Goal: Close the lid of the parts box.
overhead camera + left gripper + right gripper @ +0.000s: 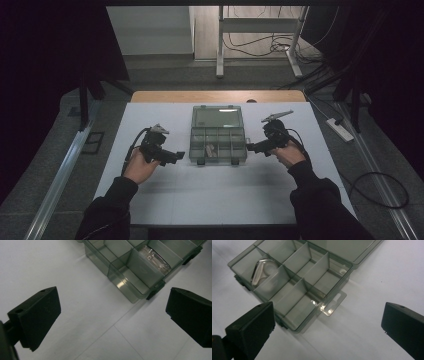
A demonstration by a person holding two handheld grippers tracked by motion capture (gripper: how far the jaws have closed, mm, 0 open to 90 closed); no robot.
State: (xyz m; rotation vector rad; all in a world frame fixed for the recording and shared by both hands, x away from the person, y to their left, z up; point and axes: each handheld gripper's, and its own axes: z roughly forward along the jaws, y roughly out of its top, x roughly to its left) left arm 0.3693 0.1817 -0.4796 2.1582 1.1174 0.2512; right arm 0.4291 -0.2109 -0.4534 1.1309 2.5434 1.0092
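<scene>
The white table (150, 115) is big and mostly bare, w/ a see-through grey box (218, 135) in the middle, lid open and lying flat at the back. The box has lots of little rooms inside, and one front room holds a small shiny clear thing (156, 262), maybe a roll of tape, can't tell for sure. The left gripper (172, 156) sits just left of the box, jaws wide apart, nothing in them. The right gripper (252, 147) sits close to the box's right side, jaws apart too, also empty. What could go wrong: the box looks light and slippery, so a bump from either gripper prob slides it away. The walls betw. rooms are thin, so a jaw may catch on one and tip the box. The shiny thing looks smooth and could pop out of a pinch.
</scene>
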